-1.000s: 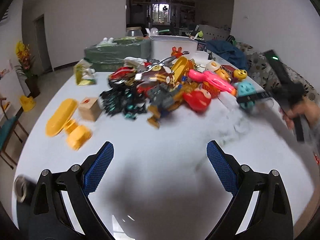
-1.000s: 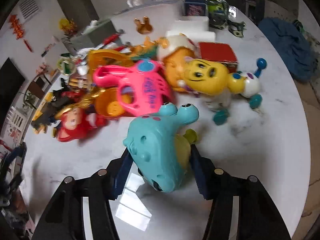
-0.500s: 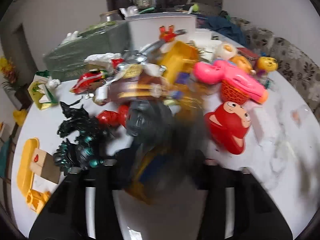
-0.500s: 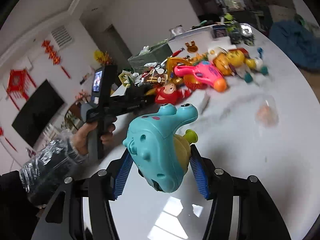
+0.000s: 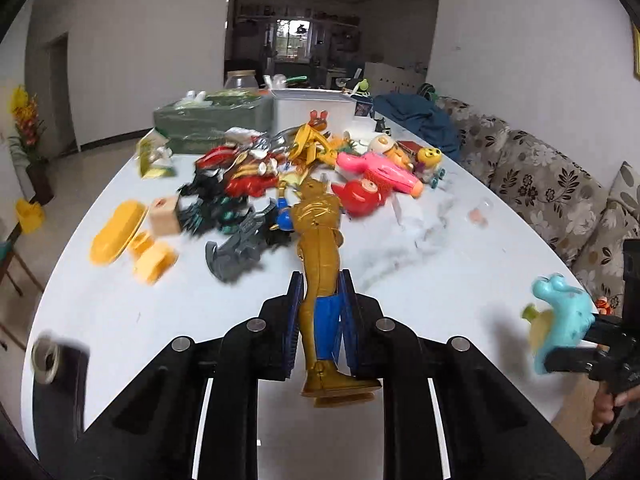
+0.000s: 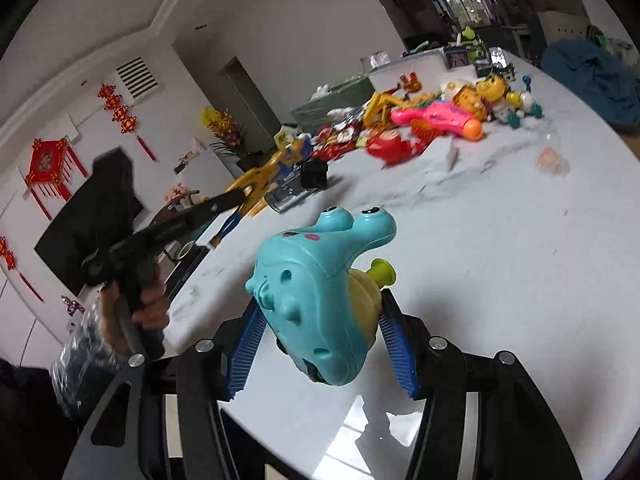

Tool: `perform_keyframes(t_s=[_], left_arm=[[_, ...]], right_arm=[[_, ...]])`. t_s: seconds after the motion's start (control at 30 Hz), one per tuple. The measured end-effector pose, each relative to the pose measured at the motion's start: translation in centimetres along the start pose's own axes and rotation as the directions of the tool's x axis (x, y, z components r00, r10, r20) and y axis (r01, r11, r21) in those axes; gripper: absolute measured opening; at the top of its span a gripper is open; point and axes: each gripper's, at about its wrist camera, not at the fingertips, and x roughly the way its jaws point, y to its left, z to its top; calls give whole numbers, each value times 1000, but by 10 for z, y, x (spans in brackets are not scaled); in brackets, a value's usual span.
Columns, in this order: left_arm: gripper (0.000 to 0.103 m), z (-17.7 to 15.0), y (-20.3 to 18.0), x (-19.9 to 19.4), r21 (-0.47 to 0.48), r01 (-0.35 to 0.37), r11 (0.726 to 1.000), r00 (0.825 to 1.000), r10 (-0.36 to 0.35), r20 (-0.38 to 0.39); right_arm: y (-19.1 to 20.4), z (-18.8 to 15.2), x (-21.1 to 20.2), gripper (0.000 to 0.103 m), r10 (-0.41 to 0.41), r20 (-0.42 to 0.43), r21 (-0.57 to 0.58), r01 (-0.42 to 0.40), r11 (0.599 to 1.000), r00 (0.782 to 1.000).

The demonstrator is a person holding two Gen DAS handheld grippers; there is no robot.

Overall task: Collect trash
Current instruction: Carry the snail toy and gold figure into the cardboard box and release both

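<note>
Although both grippers are loaded, neither view shows a bin or bag to drop things into, so the coming move turns on how each held toy lies in its grip. The left gripper point(image 5: 320, 320) is clenched on a slim gold-and-blue plastic action figure point(image 5: 320, 248), gripped at the blue legs; the figure's long axis runs straight ahead along the fingers, head toward the heap of bright plastic toys point(image 5: 304, 172) and boots hanging back below the pads. It appears lifted clear of the white marbled oval table point(image 5: 420, 280). The right gripper point(image 6: 322, 344) is closed around a bulky turquoise plastic snail-shaped toy with stalk eyes and a yellow underside point(image 6: 320, 292), pinched across its width, eyes pointing forward and up, over the near end of the table. In the left view that toy shows well off to the right, beyond the table rim. The heap lies ahead of both grippers, nearer the left one. Judged from this, the long figure is the likelier to swing or slip when turned, being held near one end.
</note>
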Motion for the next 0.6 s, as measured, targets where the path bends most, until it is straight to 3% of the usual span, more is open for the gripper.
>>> perform_keyframes(t_s=[0.17, 0.33, 0.47, 0.6], left_arm=[[18, -24, -18, -52, 36, 39, 999, 995, -42, 92], [18, -54, -35, -86, 83, 31, 996, 996, -38, 85], [18, -87, -44, -111, 98, 24, 995, 998, -29, 51], [18, -131, -55, -141, 164, 43, 985, 999, -40, -24]], right_arm=[[30, -10, -9, 56, 23, 14, -26, -22, 999, 1000], [49, -25, -28, 56, 35, 13, -58, -34, 998, 999], [67, -58, -42, 56, 82, -53, -120, -88, 989, 995], [81, -103, -45, 56, 147, -195, -167, -180, 969, 970]])
